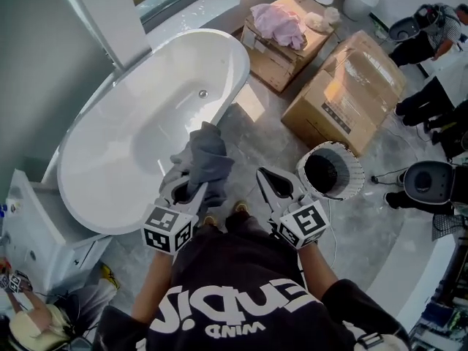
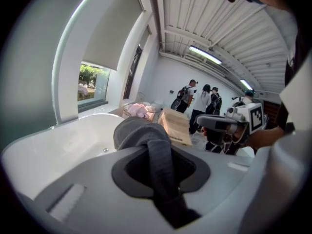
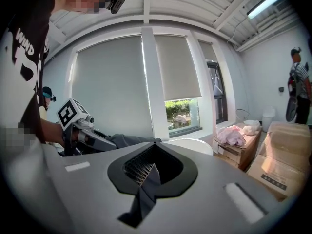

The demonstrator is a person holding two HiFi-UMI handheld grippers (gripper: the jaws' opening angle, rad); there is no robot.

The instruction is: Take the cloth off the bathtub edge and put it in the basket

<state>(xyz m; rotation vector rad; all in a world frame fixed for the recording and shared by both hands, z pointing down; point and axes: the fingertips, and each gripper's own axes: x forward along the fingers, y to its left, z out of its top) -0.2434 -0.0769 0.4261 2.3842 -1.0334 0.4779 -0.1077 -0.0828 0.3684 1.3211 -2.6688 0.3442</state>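
A grey cloth (image 1: 205, 156) hangs crumpled above the near rim of the white bathtub (image 1: 245, 64), with my left gripper (image 1: 191, 189) shut on it. In the left gripper view the cloth (image 2: 141, 135) runs as a band between the jaws and bunches beyond them. My right gripper (image 1: 269, 178) is beside it to the right, its jaws together with nothing in them; the right gripper view shows its jaws (image 3: 153, 147) closed and empty. The white slatted basket (image 1: 351, 168) with a dark inside stands on the floor just right of my right gripper.
Two cardboard boxes (image 1: 344, 93) sit beyond the basket, the farther one (image 1: 281, 57) with a pink cloth (image 1: 278, 20) on top. People stand at the right edge (image 1: 424, 42). A white cabinet (image 1: 29, 225) is at the tub's near left end.
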